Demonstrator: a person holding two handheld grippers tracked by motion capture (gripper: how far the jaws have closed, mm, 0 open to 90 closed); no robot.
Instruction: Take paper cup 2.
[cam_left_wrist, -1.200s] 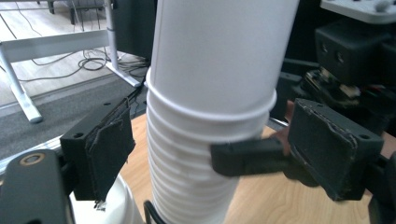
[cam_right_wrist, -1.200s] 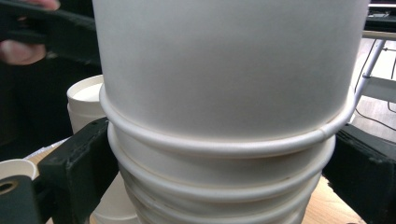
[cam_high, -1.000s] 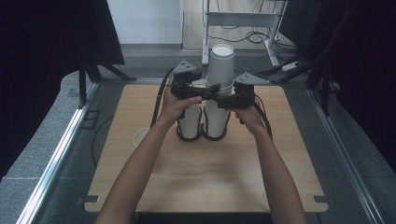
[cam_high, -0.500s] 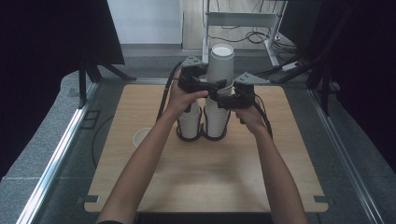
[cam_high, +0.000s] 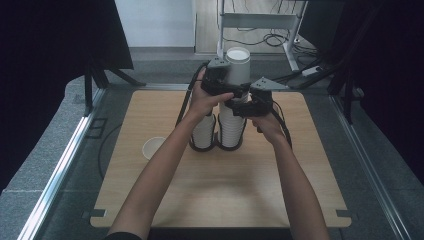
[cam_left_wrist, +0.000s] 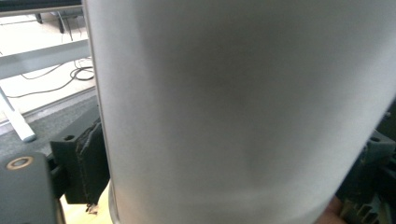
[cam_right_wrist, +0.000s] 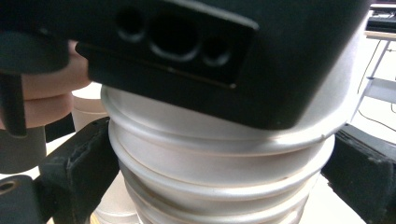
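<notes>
Two stacks of white paper cups stand in a black holder (cam_high: 215, 146) on the wooden table (cam_high: 225, 195). The right stack (cam_high: 231, 131) is the taller one, and the left stack (cam_high: 203, 133) is lower. My left gripper (cam_high: 234, 84) is up at the top cup (cam_high: 238, 61). Its jaws have just been closing with that cup (cam_left_wrist: 233, 107) between them, and one pad (cam_left_wrist: 86, 163) lies against the cup's side. Just below, my right gripper (cam_high: 236, 107) is shut on the rims of the stack (cam_right_wrist: 219, 182), a black pad (cam_right_wrist: 79, 163) on either side.
A single white cup (cam_high: 153, 148) stands alone on the table, left of the holder. Cables trail from both grippers over the far edge. A metal rail (cam_high: 60, 170) runs along the left side, and a white frame with cables (cam_high: 260, 22) stands beyond the table.
My left hand and its gripper have shifted a little right and away, up against the top cup. The right hand and the stacks have stayed still.
</notes>
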